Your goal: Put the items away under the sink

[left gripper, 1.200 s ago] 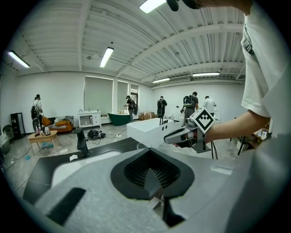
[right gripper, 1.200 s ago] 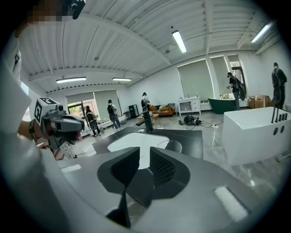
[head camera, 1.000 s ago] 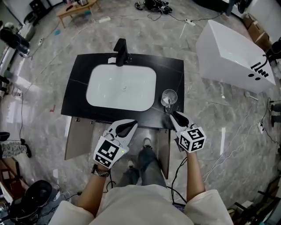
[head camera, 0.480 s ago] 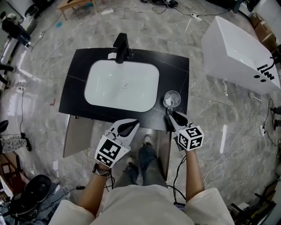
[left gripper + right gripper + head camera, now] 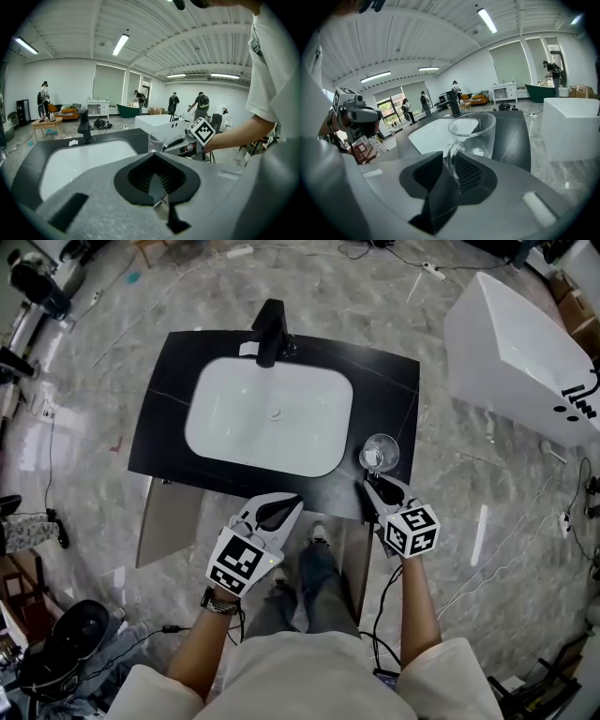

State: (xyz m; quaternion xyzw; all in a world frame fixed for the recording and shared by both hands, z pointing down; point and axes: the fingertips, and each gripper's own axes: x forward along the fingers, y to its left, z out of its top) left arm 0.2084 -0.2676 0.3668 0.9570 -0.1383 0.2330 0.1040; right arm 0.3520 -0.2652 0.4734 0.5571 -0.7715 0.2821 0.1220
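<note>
Both my forearms reach forward, my left gripper [image 5: 284, 505] closed and empty, my right gripper [image 5: 371, 485] clamped on the glass mug [image 5: 380, 452] by its handle.

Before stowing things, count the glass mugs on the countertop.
1: a glass mug at the countertop's front right corner, handle between the right gripper's jaws. None appears hidden.

Bench [image 5: 398, 390]: black, with faint pale veining. Basin [image 5: 272, 418]: white. Tap [image 5: 270, 329]: black. Glass mug [image 5: 379, 453]: clear, colourless. Floor [image 5: 469, 512]: grey, marbled. Cabinet door [image 5: 164, 521]: grey-brown. Left claw [image 5: 291, 502] and right claw [image 5: 368, 483]: white shells, black pads. Marker cubes [image 5: 412, 531]: black-and-white square patterns. Shirt [image 5: 309, 676]: cream.
</note>
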